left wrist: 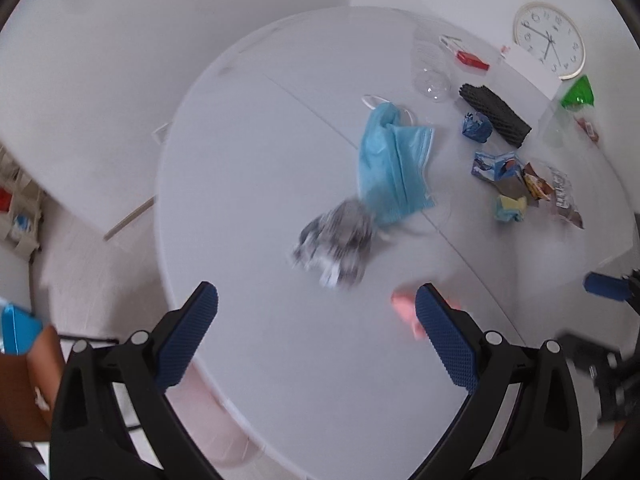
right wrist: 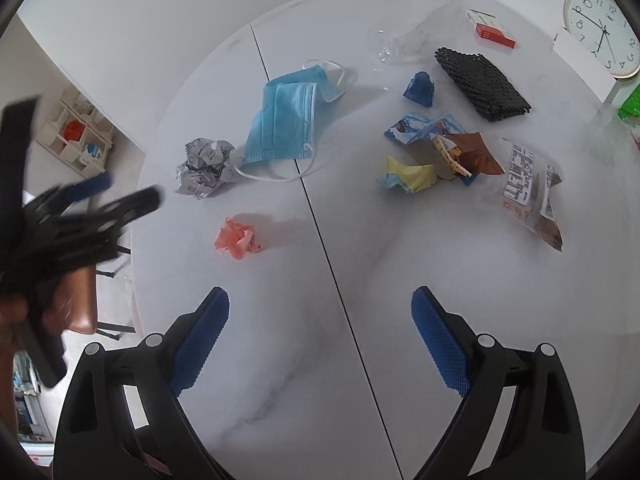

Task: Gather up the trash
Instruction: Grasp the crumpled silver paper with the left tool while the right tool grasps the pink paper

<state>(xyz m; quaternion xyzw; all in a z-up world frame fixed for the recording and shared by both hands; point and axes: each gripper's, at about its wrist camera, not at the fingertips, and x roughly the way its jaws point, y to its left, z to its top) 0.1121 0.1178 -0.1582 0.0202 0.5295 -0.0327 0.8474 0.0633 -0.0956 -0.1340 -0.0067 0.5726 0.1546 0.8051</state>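
left gripper — fingers spread wide, nothing between them, held over the near part of the white round table; its view is smeared with blur. right gripper — likewise spread and empty, above the near table edge. landmark: blue face mask, lying flat near the table's middle. crumpled grey printed paper touching the mask's near-left corner. pink paper ball nearer than the mask, apart from it, close to the left gripper's right finger. small blue wrapper right of the mask; black mesh sleeve further right. heap of snack wrappers and a yellow crumpled scrap near-right of the mask. red box and wall clock beyond, far right.
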